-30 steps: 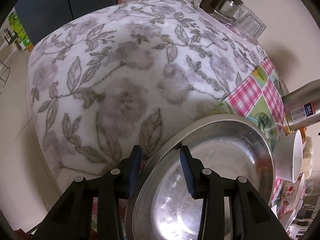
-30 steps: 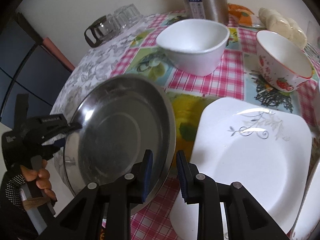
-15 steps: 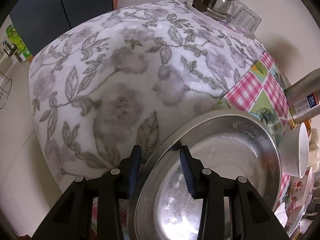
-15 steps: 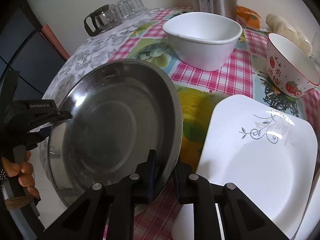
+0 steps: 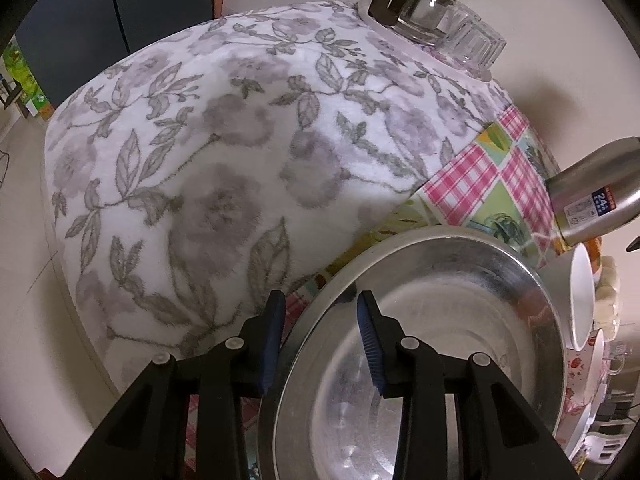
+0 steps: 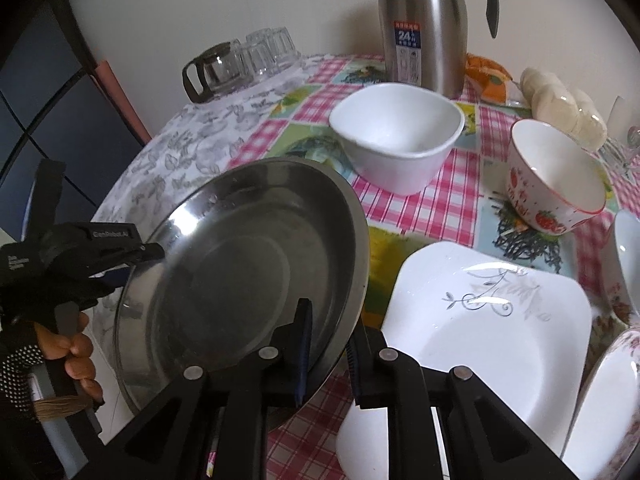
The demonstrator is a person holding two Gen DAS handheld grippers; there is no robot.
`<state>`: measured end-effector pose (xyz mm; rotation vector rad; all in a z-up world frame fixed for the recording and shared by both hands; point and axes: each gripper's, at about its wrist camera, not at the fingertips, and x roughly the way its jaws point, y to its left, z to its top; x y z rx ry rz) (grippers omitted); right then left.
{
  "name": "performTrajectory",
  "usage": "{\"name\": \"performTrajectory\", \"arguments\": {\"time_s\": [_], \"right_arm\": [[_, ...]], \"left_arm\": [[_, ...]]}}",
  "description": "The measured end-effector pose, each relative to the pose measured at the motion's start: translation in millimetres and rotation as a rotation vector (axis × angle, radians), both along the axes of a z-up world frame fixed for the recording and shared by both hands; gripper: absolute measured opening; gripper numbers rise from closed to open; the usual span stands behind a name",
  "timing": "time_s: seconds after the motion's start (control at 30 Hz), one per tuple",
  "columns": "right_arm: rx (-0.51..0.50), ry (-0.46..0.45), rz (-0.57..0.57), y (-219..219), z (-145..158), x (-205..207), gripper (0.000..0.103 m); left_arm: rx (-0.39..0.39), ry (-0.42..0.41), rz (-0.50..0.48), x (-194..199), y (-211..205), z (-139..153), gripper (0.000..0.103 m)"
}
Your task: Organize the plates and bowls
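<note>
A round steel plate (image 6: 240, 264) is held tilted above the table between both grippers. My right gripper (image 6: 326, 356) is shut on its near right rim. My left gripper (image 5: 320, 336) straddles the opposite rim, one finger under and one inside; it also shows in the right wrist view (image 6: 120, 256) at the plate's left edge. The steel plate (image 5: 432, 352) fills the lower right of the left wrist view. A white square plate (image 6: 480, 340) lies flat on the table to the right. A white bowl (image 6: 400, 132) and a strawberry bowl (image 6: 556, 184) stand behind.
A steel thermos (image 6: 420, 24) stands at the back. Upturned glasses and a glass jug (image 6: 240, 64) sit at the back left on the floral cloth (image 5: 200, 160). Another patterned dish (image 6: 608, 400) lies at the right edge. The table edge drops off on the left.
The steel plate has risen and tilted more toward the right wrist camera. My right gripper has slid further onto its rim and closed on it. The left gripper keeps its hold.
</note>
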<state>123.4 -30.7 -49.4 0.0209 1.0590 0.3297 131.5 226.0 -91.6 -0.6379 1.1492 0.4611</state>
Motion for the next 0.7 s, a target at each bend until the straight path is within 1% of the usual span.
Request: {"name": "performTrajectory", "arguments": {"time_s": [0.33,0.7], "right_arm": [[0.011,-0.08,-0.011,-11.1,32.2,-9.9,0.018],[0.027,-0.124,-0.075,-56.8,59.1,-21.9,0.019]], "left_arm": [[-0.009,-0.097,-0.035,-0.9,-12.5,28.1,0.038],[-0.029,-0.195,-0.138,-0.4,-56.5,59.8,0.038]]}}
